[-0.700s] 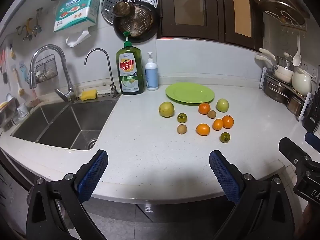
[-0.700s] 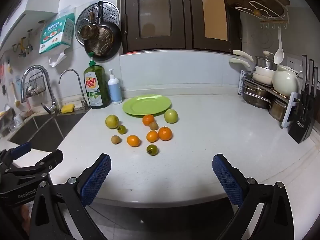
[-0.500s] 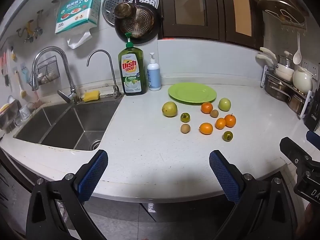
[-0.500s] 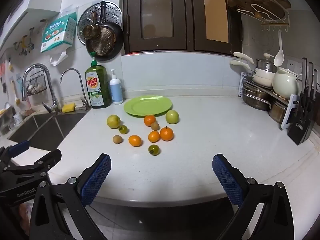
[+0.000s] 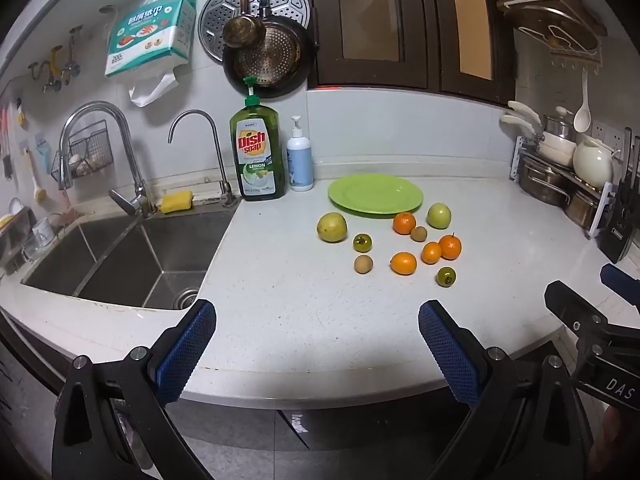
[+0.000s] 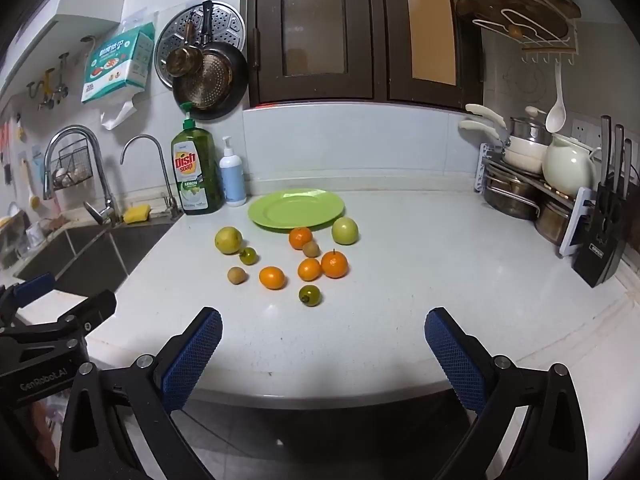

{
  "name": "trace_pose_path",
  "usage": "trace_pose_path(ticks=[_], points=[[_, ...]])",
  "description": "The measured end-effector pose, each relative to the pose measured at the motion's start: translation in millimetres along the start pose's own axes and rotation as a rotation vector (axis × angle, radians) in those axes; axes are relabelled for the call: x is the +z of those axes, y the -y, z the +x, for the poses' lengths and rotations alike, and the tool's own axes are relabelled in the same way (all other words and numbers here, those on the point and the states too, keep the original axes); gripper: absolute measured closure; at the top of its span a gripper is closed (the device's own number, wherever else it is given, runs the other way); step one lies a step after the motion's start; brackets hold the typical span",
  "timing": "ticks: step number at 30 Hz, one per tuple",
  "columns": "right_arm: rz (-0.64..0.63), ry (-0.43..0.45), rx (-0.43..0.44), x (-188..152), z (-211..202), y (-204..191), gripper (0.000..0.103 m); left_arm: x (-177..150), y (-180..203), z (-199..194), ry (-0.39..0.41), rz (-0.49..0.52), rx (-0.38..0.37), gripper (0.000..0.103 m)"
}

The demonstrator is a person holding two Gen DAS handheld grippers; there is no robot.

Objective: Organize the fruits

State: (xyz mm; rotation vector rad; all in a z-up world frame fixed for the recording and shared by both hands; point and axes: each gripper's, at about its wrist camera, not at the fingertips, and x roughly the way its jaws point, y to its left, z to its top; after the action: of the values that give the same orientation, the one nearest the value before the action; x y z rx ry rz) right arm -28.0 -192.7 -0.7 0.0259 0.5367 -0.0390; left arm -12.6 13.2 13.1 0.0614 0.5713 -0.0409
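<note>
Left hand-held gripper [image 5: 314, 344] wide open, right hand-held gripper [image 6: 322, 344] too, fruits [image 6: 272, 277] loose nr green plate [image 6: 296, 210]

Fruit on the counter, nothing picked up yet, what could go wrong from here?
1. The oranges and a kiwi sit packed together, so wide jaws closing on one may knock its neighbour rolling.
2. All the fruit is round and lies loose on a smooth counter; a nudged piece could roll off the front edge.
3. The plate is shallow, so fruit dropped on it may roll back off.

Dish soap bottle [image 5: 258, 155] stands beside sink [image 5: 120, 260].
</note>
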Motion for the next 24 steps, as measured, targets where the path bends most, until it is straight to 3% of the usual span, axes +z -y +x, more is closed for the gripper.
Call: trace_pose_path(ticks=[24], points=[[-0.003, 0.003, -0.007, 0.4, 1.2, -2.4, 0.0, 1.6, -2.3, 1.4, 0.007, -0.002, 0.002, 0.0]])
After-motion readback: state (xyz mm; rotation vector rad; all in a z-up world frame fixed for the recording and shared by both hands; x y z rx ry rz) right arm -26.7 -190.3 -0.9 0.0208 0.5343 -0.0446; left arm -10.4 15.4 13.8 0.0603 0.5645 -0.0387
